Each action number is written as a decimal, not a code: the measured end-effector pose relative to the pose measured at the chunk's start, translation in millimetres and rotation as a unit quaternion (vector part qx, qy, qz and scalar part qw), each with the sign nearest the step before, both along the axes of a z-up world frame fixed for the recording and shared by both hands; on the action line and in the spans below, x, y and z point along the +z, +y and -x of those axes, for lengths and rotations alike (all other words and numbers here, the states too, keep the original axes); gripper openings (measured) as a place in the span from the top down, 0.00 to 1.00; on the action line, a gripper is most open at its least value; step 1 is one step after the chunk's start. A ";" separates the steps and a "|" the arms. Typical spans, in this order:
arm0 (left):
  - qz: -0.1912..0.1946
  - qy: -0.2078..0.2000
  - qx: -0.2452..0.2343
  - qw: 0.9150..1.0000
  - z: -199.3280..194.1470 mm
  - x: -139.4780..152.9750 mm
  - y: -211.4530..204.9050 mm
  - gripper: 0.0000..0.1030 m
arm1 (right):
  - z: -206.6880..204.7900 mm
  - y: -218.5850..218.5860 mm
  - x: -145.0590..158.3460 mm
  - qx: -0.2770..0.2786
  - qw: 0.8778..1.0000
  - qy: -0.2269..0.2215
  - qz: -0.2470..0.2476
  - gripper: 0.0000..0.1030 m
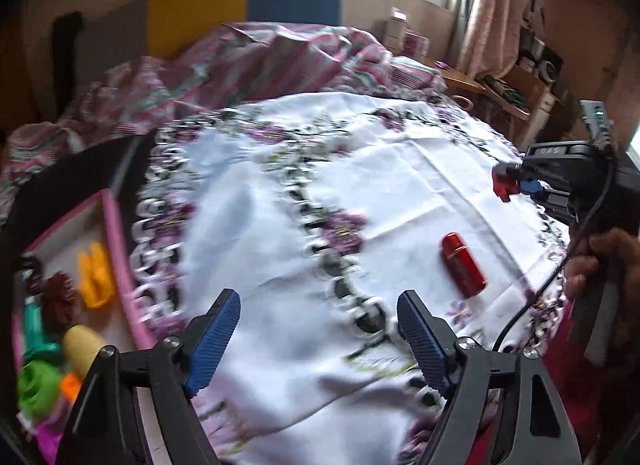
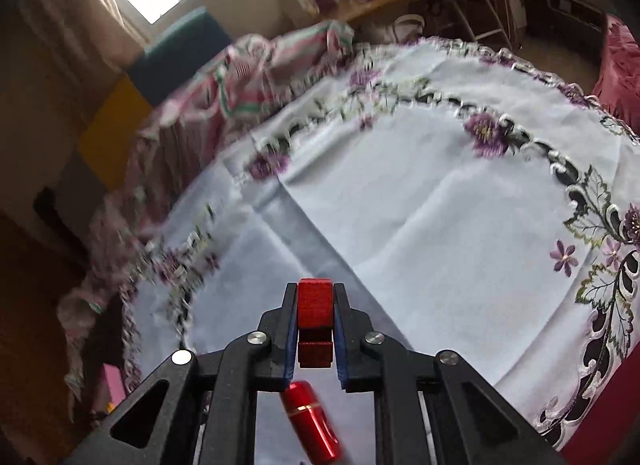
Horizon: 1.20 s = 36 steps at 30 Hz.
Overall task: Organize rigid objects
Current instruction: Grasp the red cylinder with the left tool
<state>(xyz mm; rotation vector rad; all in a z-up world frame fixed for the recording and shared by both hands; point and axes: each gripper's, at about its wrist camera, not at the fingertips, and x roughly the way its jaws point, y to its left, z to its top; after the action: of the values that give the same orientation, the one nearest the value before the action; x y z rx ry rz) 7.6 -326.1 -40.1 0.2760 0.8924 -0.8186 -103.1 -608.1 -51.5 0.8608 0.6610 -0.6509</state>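
On the white cloth [image 2: 400, 193], only the left view shows the pink tray [image 1: 116, 241]; the right hand-held gripper [image 2: 315, 325] clamps a red block [image 2: 315, 305], while the left hand-held gripper [image 1: 320, 329] stands apart, empty.

My right gripper [image 2: 315, 317] was clamped on a red block [image 2: 315, 311], its fingers [image 2: 289, 329] pressing both sides. Below it, a red metallic cylinder [image 2: 312, 421] lay on the white floral cloth [image 2: 420, 205].

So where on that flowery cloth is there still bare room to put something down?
Most of the white embroidered cloth is bare, from the pink tray across to the red metal cylinder. The tray itself is crowded with small toys.
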 end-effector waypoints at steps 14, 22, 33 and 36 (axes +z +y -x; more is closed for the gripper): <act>0.005 0.120 -0.105 0.987 17.3 -31.8 -118.9 0.49 | 29.3 -9.2 14.8 -0.032 0.992 -0.118 -0.005 0.86; -0.029 0.134 -0.111 0.984 19.9 -54.4 -154.3 0.49 | 34.0 -10.7 15.2 -0.033 0.990 -0.136 -0.011 0.86; -0.044 0.068 -0.098 0.992 22.7 -51.9 -108.5 0.74 | 19.1 -5.5 13.6 0.005 0.993 -0.117 -0.010 0.86; -0.037 0.049 -0.059 0.996 17.3 -45.5 -74.9 0.74 | 8.2 -1.4 10.9 0.035 0.994 -0.105 -0.017 0.86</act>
<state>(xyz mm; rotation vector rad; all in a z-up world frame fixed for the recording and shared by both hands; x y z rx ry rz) -9.7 -401.0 -85.6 0.3586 1.0076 -0.9159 -111.3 -609.4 -40.5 0.9196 0.5101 -0.4799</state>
